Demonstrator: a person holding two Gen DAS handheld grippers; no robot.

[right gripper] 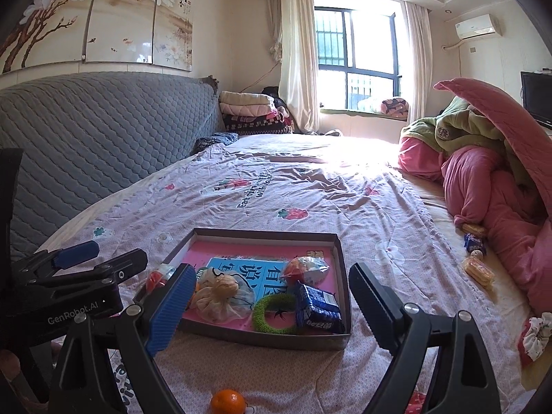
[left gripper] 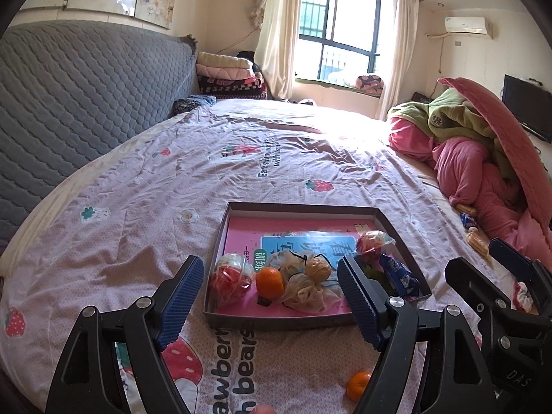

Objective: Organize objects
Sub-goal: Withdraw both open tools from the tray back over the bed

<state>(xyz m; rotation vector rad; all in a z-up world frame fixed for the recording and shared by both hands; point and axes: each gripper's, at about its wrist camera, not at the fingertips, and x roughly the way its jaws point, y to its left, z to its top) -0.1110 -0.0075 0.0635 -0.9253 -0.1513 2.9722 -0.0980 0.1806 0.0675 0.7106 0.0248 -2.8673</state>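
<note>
Bright window (left gripper: 339, 31) glare, fisheye-warped edges

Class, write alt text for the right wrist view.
An open right claw hovers over a shallow box on a bedspread, holding a green ring, a blue snack packet and tied pouches. A loose orange lies nearer; the left claw enters from the left.

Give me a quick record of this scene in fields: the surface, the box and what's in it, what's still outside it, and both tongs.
surface: bed with a strawberry-print cover
container: shallow box with a pink liner
inside box: orange, tied mesh pouches, green ring, blue snack packet, clear wrapped bundles
outside box: loose orange on the cover near the camera; snack packets by the pink bedding
left tongs: open, empty
right tongs: open, empty
</note>
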